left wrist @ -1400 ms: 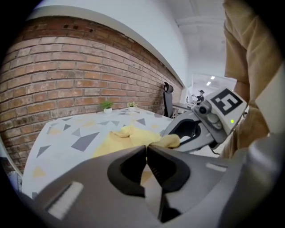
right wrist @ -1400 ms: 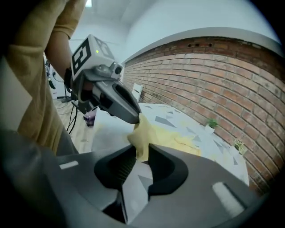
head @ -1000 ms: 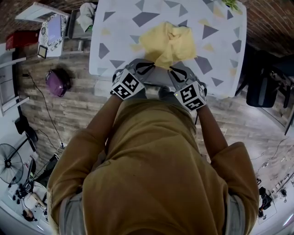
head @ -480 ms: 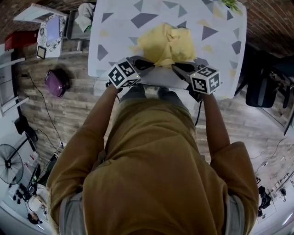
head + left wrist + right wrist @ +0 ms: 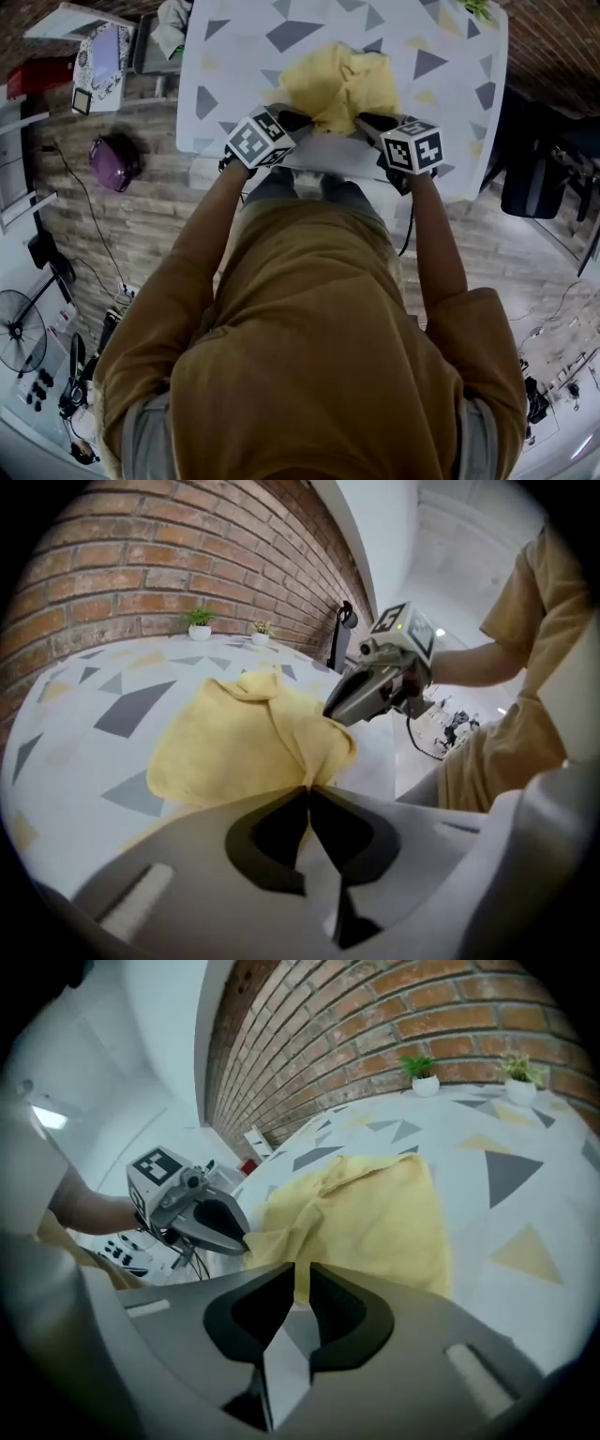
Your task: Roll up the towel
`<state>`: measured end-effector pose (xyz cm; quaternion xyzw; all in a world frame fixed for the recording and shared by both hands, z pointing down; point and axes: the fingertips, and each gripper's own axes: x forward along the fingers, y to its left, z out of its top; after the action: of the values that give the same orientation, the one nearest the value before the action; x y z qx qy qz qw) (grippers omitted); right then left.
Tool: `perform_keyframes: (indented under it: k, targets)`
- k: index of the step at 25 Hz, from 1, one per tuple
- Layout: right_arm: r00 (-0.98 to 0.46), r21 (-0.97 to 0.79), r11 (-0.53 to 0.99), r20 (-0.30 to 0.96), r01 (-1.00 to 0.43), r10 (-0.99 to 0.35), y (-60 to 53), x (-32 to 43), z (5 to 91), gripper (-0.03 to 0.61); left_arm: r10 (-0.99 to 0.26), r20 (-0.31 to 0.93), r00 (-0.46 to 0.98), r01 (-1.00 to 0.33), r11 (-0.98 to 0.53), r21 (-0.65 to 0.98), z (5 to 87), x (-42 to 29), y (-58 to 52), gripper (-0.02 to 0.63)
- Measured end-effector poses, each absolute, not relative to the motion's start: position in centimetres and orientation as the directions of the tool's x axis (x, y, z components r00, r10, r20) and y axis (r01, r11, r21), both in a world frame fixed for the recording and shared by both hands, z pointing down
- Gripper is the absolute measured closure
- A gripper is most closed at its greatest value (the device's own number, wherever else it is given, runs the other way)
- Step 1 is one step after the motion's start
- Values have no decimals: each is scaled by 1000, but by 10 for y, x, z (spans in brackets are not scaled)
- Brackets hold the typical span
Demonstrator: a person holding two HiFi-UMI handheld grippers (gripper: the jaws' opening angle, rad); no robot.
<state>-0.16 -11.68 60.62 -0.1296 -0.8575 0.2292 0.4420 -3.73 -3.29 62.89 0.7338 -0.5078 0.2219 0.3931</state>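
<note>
A: Towel position?
B: Yellow towel [image 5: 337, 86] is bunched up on the patterned table [image 5: 234, 56], near the front edge, right in front of the person.
A: Grippers?
B: Left gripper [image 5: 307, 794] is clamped on the towel's near edge, with fabric pinched between the jaws. Right gripper [image 5: 300, 1279] is the same, its jaws closed on a fold of that edge. Both are angled down, one on each side of the bunch.
A: Anything else?
B: Two small potted plants [image 5: 424, 1074] at the far end, by the brick wall [image 5: 394, 1007].
</note>
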Motion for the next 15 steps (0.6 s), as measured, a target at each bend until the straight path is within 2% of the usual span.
perform_keyframes:
  k: [4, 6, 7, 9, 11, 13, 15]
  targets:
    - [-559, -273, 958, 783, 86, 273, -126, -4, 605, 518, -564, 763, 315, -949, -182, 256, 628, -36, -34, 541]
    - [-617, -104, 983, 767, 153, 177, -126, -12, 582, 518, -593, 752, 290, -957, -187, 222, 623, -38, -37, 528]
    - [-649, -50, 979, 742, 198, 169, -119, -16, 569, 520, -616, 740, 271, -963, -181, 202, 617, -41, -40, 526]
    - [-674, -14, 954, 705, 301, 223, -91, -19, 558, 520, -674, 707, 215, -976, -164, 141, 602, -48, -45, 526]
    - [-639, -22, 928, 719, 372, 273, -70, -13, 569, 520, -731, 658, 181, -981, -184, 66, 583, -49, -51, 526]
    - [-591, -46, 923, 756, 381, 281, -66, -4, 588, 520, -745, 621, 244, -959, -281, 40, 572, -29, -57, 526]
    - [-563, -66, 929, 779, 365, 276, -71, 3, 600, 520, -705, 620, 345, -912, -408, 44, 578, -1, -59, 526]
